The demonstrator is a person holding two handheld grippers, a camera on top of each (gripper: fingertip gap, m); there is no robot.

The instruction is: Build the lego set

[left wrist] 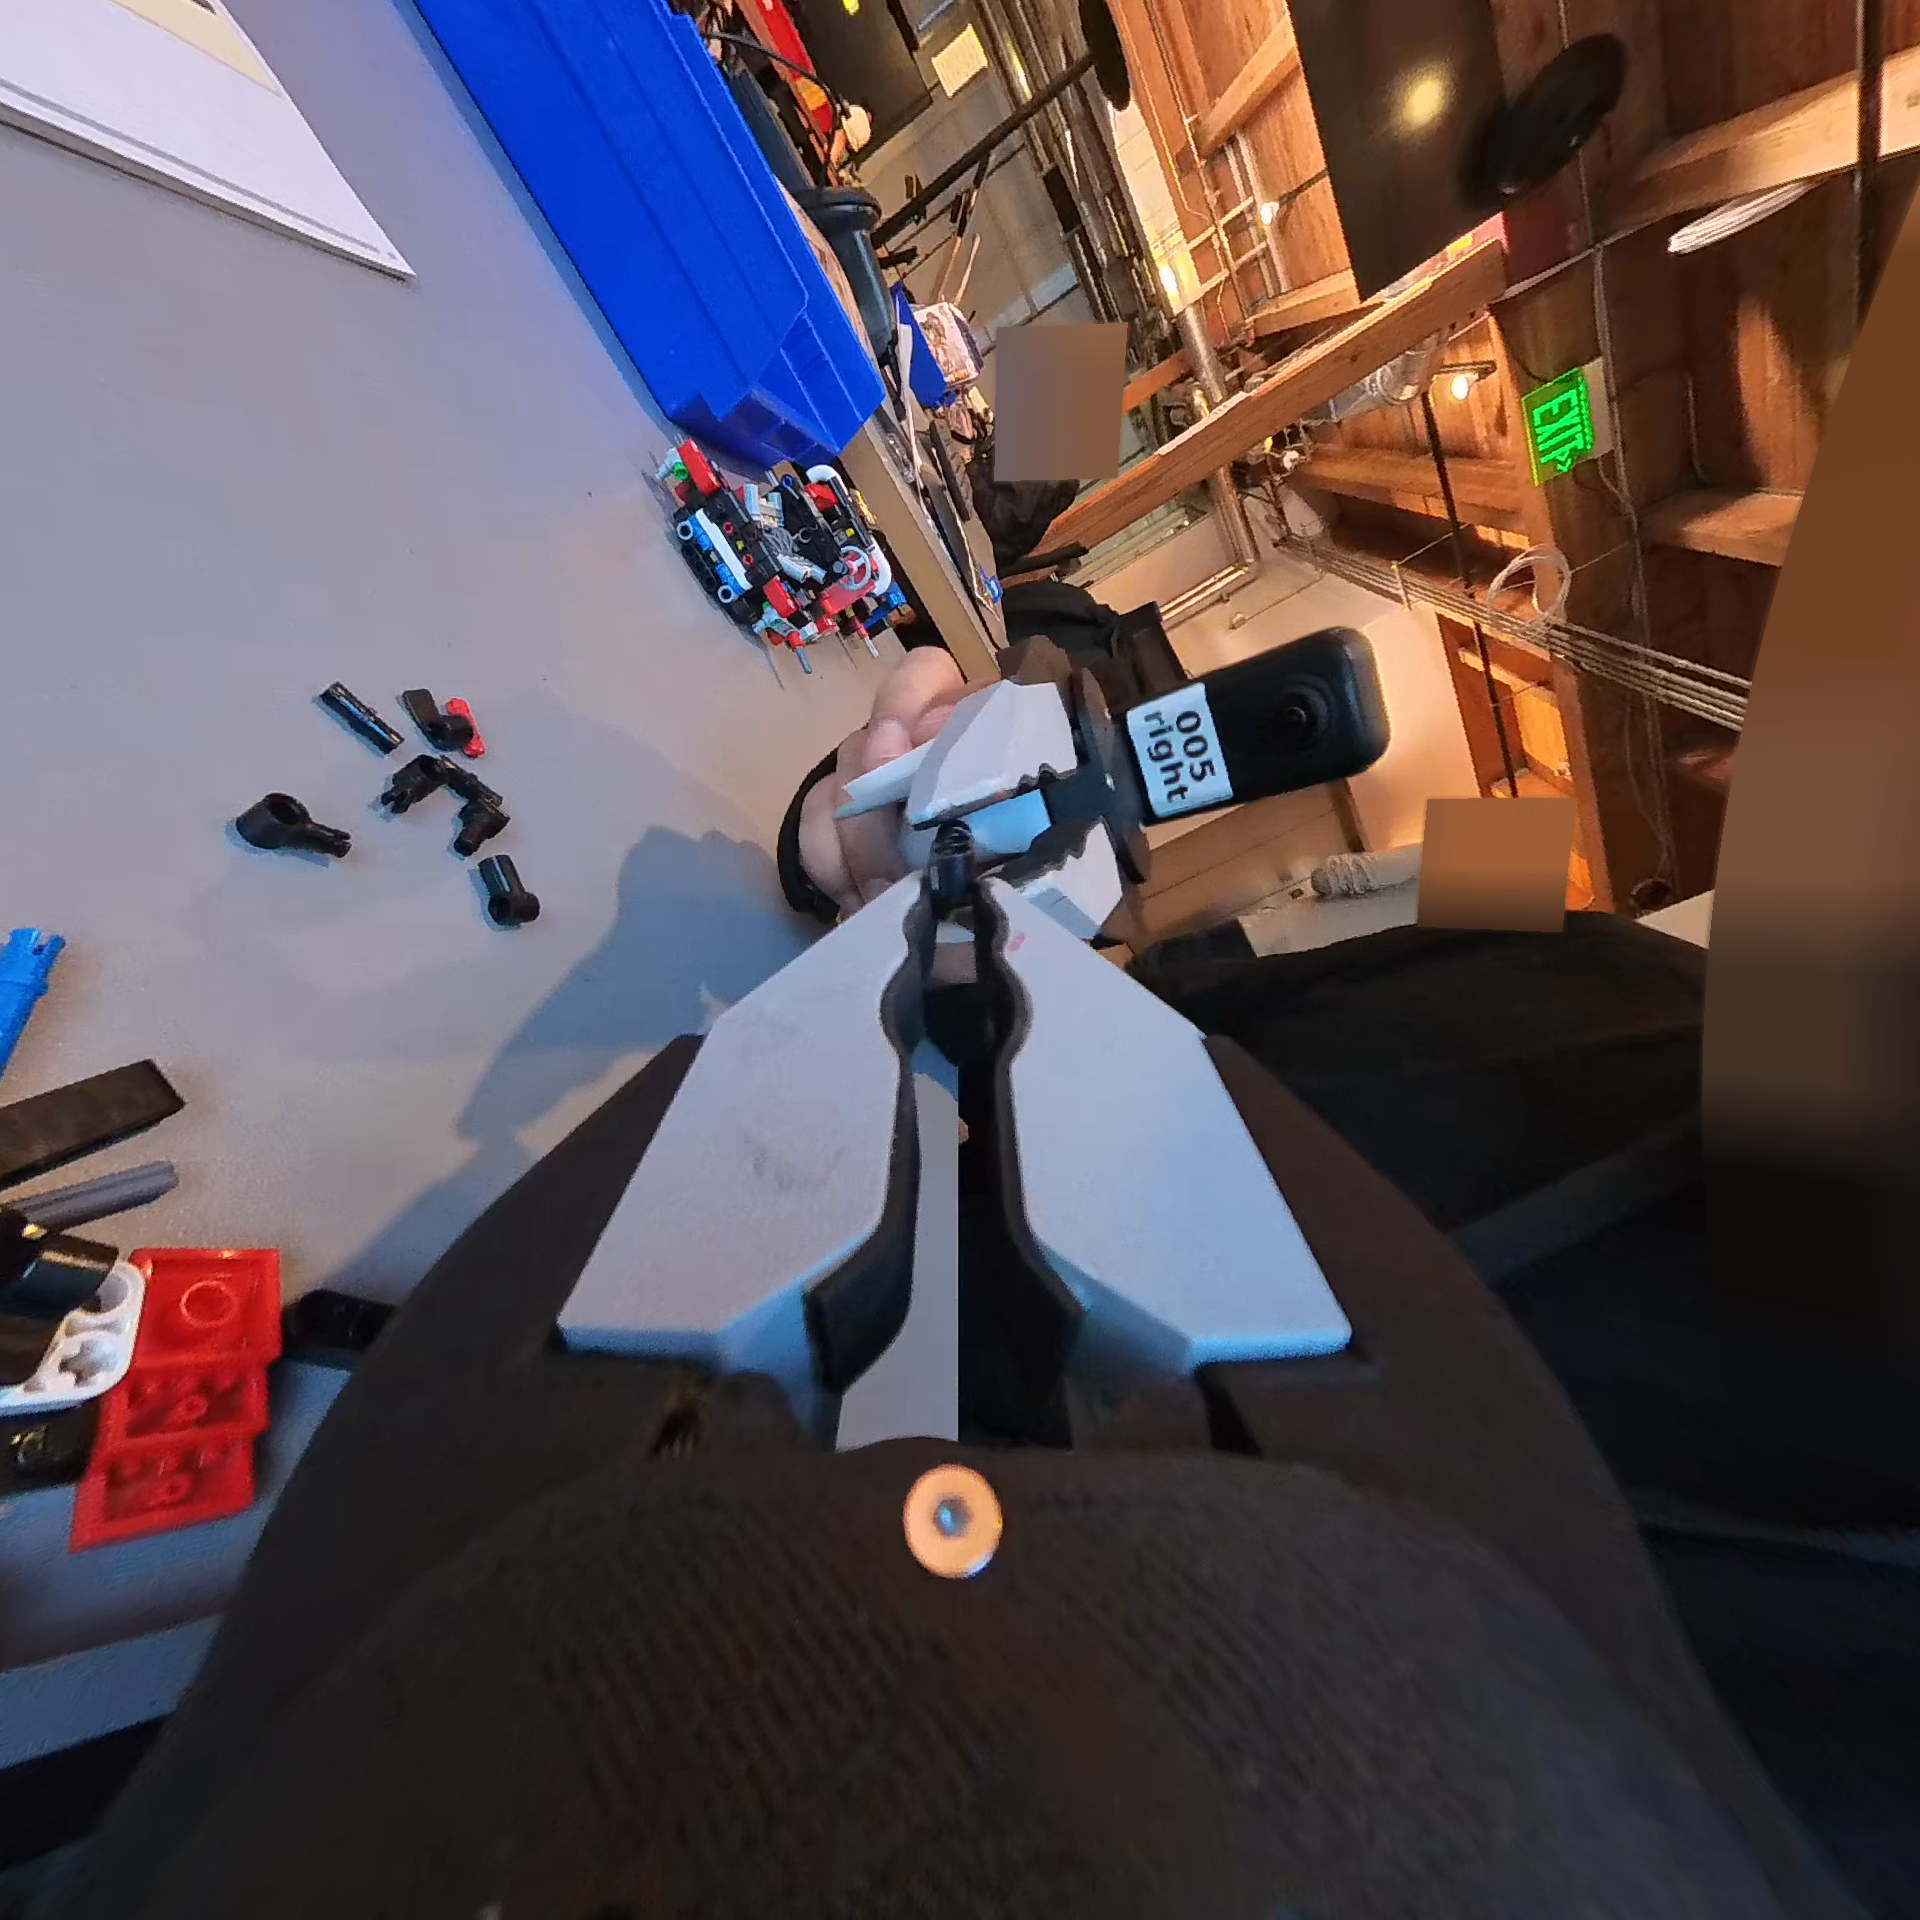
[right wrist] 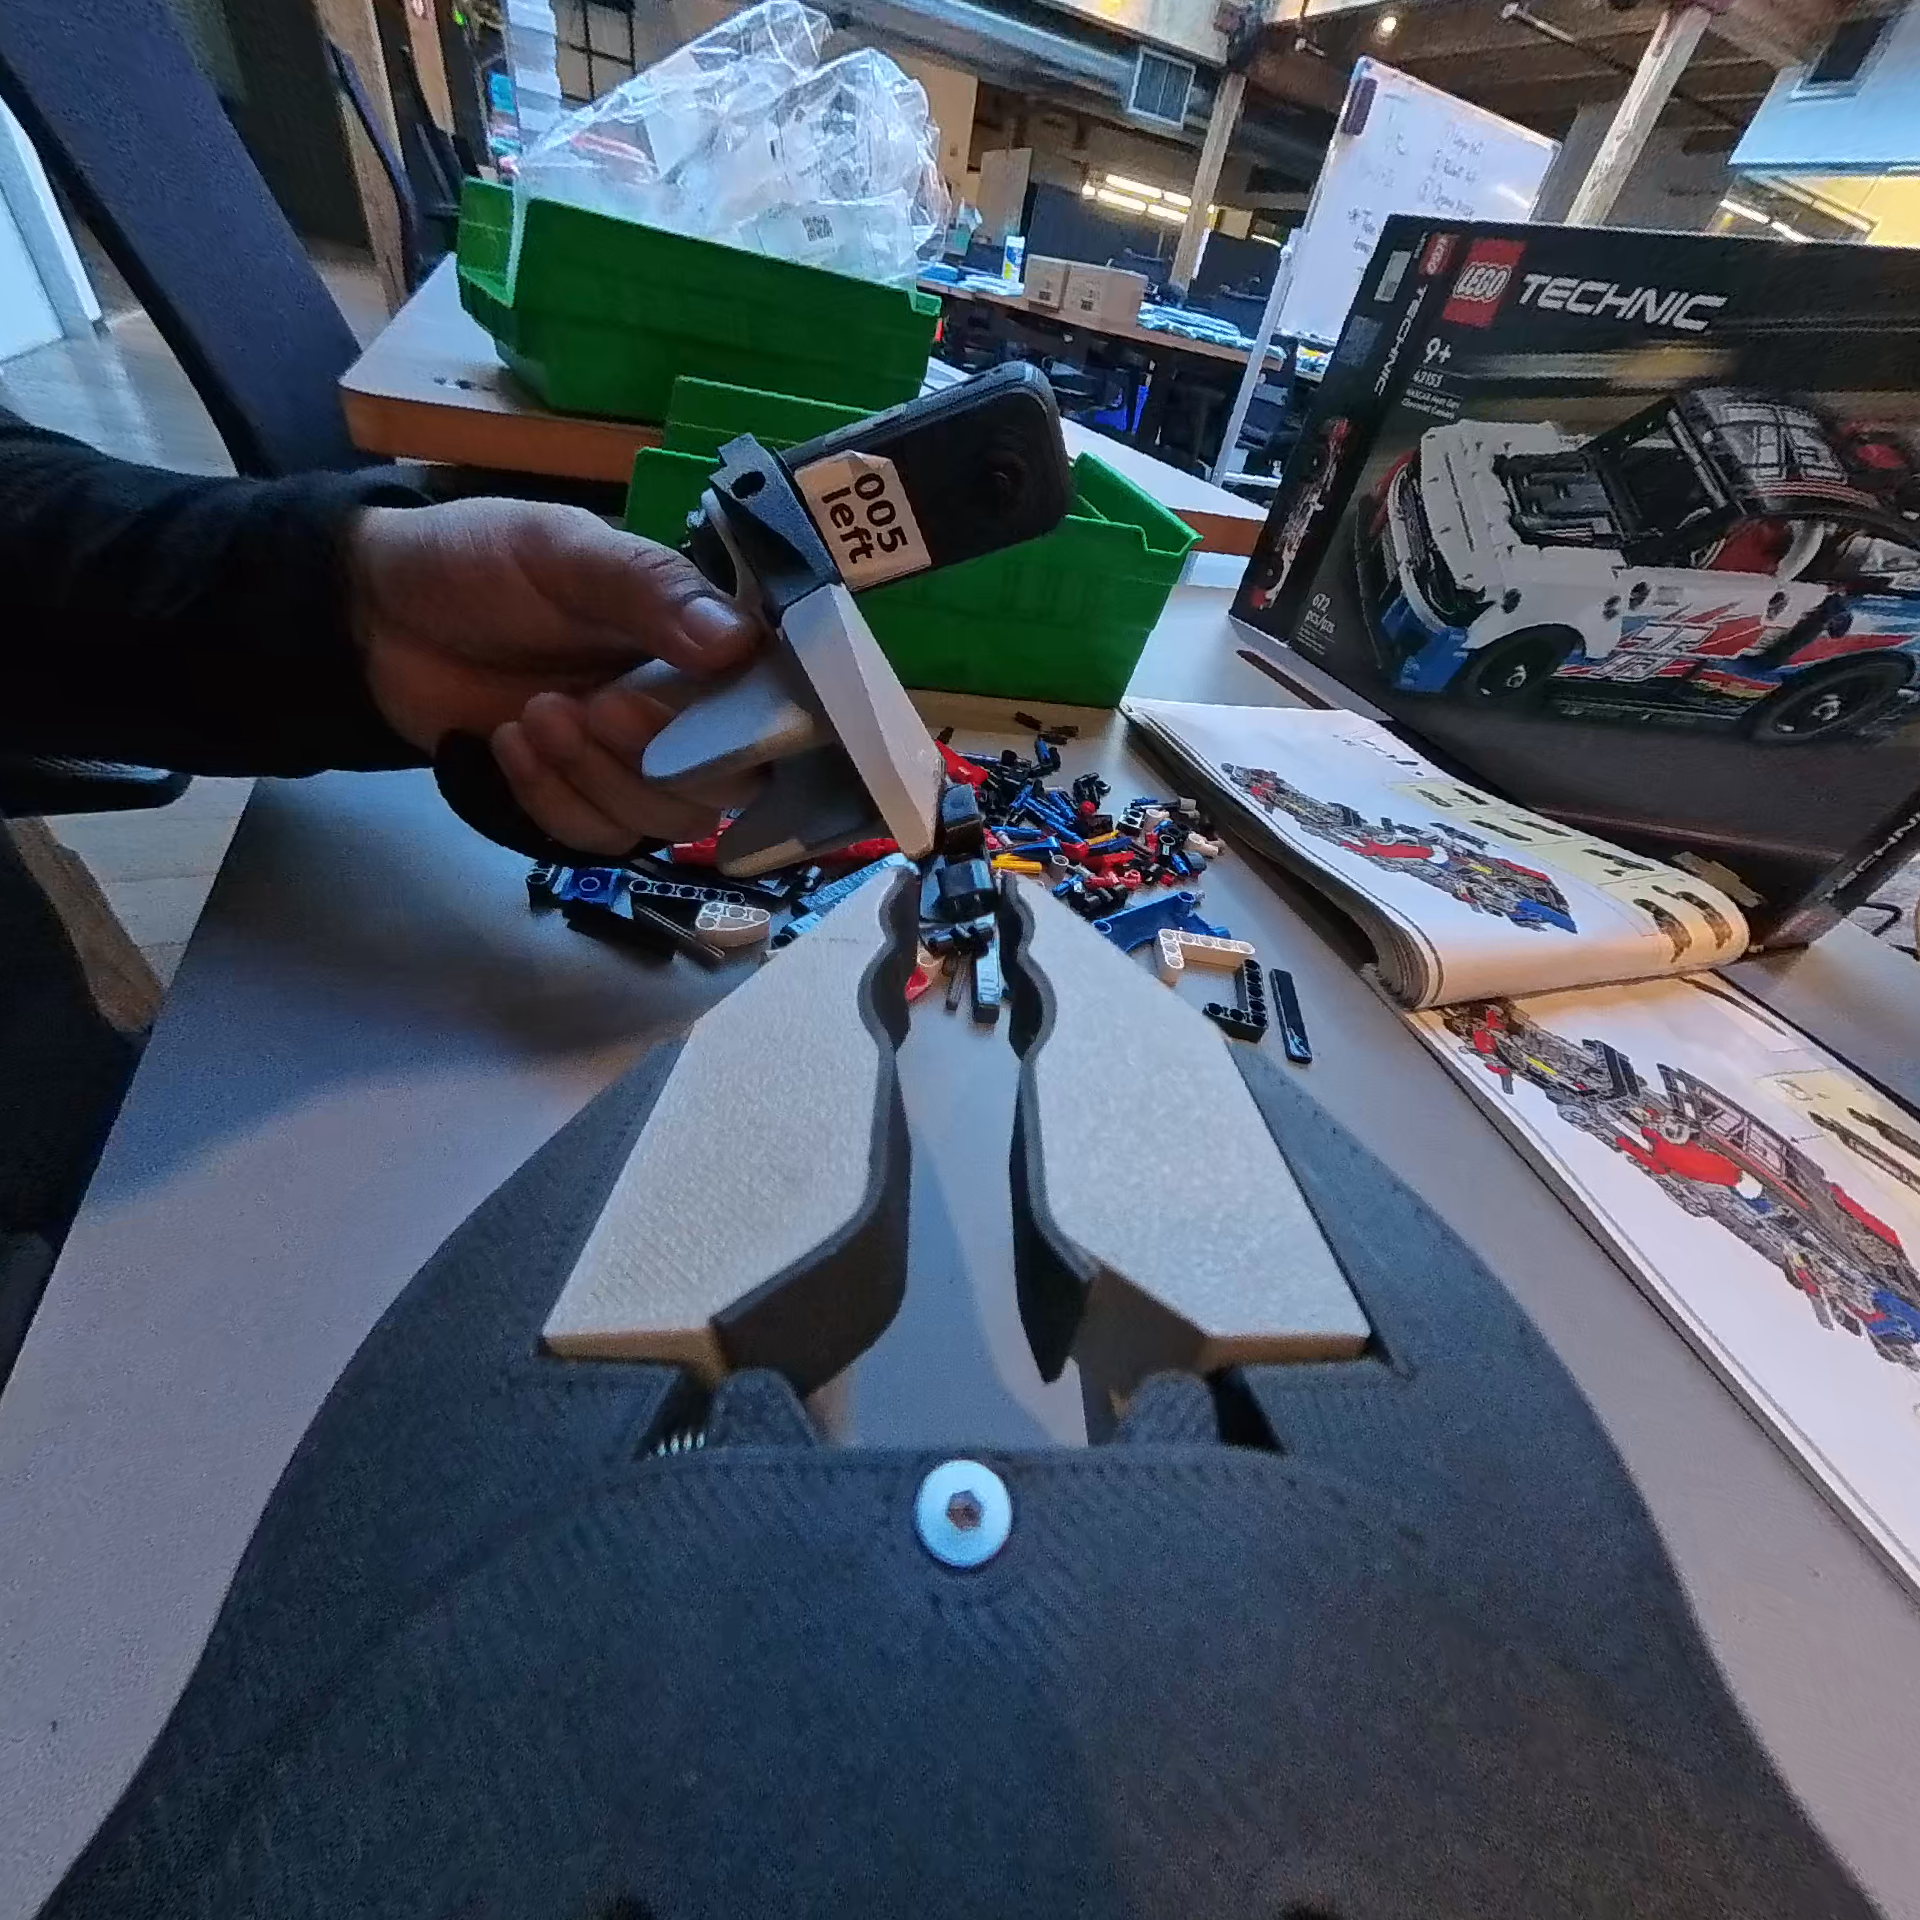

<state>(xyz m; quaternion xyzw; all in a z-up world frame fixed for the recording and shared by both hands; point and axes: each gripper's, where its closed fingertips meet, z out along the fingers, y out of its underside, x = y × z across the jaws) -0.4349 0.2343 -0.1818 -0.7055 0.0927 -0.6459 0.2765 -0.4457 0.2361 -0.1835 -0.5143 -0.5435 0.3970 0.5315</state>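
My left gripper [left wrist: 951, 914] is shut on a small black pin [left wrist: 948, 864] and holds it in the air above the grey table [left wrist: 312, 520]. My right gripper [right wrist: 958, 891] is shut on a small black connector [right wrist: 962, 885]. The two grippers meet tip to tip, and the pin and connector touch. In the right wrist view the left gripper [right wrist: 933, 831] comes in from the left, held by a hand. In the left wrist view the right gripper [left wrist: 935, 821] sits just beyond my left fingertips. A partly built model [left wrist: 779, 551] lies at the table's far side.
Several loose black pieces [left wrist: 447, 790] and red plates [left wrist: 187, 1382] lie on the table by a blue bin [left wrist: 665, 208]. A pile of mixed pieces [right wrist: 1091, 831], an open instruction booklet [right wrist: 1455, 862], the set's box [right wrist: 1610, 468] and green bins [right wrist: 727, 312] stand behind. Both grippers' tips are close together, under 4 cm apart.
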